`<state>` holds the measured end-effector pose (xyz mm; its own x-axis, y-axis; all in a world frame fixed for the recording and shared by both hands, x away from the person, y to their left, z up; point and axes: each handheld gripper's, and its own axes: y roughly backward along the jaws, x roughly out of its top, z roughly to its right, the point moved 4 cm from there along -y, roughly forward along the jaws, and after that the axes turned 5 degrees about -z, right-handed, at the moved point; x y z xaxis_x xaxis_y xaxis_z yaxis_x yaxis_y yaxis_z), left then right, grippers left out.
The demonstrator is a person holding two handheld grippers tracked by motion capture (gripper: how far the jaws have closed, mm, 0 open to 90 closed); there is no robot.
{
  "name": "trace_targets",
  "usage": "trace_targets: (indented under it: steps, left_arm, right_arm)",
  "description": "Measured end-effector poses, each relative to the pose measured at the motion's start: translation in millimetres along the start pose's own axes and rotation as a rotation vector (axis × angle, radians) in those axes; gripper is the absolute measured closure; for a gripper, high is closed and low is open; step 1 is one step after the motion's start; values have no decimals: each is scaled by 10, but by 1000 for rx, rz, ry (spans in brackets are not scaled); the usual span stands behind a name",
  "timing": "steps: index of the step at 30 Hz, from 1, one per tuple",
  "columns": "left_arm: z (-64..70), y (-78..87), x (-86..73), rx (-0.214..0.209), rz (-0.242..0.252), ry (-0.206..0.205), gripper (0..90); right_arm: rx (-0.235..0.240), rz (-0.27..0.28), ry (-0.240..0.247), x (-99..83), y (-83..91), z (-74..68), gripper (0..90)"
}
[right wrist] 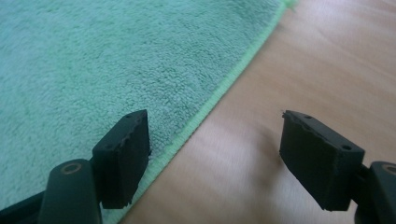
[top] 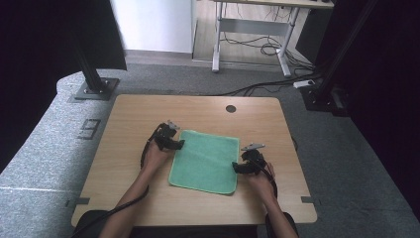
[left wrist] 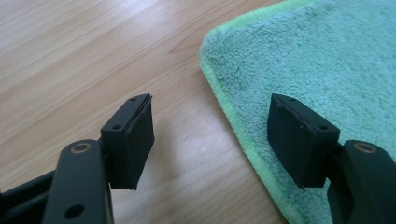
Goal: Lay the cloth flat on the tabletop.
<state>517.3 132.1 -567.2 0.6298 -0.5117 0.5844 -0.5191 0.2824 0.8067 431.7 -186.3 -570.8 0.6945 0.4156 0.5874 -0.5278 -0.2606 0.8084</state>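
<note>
Both jaws gape on each hand-held gripper, left (top: 174,144) at nine o'clock, right (top: 238,167) at three, straddling towel (top: 205,161) edges; flat on counter (top: 129,129), nothing folded yet.

A grey mark on the carpet (top: 89,130) left of the table (top: 129,106) reads like "9", perhaps "E".

Seen from above, the left gripper (top: 179,144) and right gripper (top: 236,167) are too small to tell how their jaws stand. The person's forearms leave the bottom edge. In both gripper views the green towel (left wrist: 317,56) runs past the frame edges, most of it cut off, and the counter (right wrist: 327,60) blurs close to the jaws.
</note>
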Motion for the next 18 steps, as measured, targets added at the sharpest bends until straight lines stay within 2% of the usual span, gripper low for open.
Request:
trace_targets:
  steps: [2, 4, 6, 9, 13, 15, 18]
  left_arm:
    - [-27, 10, -20, 3, 1, 10, 318]
    - [-123, 47, -72, 19, 5, 37, 309]
    - [-134, 70, -81, 16, 13, 39, 309]
    - [-97, 172, -111, -48, 54, 59, 298]
    - [68, 285, -250, -90, 45, 18, 261]
    - [147, 315, -361, -91, 27, -15, 243]
    - [198, 322, -465, -77, 12, -26, 230]
  right_arm:
    - [5, 2, -7, 31, -29, 19, 241]
    - [11, 9, -19, 111, -98, 67, 240]
    - [15, 13, -23, 149, -131, 86, 237]
    - [22, 17, -20, 196, -168, 110, 238]
    - [31, 33, -13, 177, -108, 112, 242]
    - [43, 32, -13, 132, -50, 105, 242]
    - [50, 12, -8, 74, -45, 105, 242]
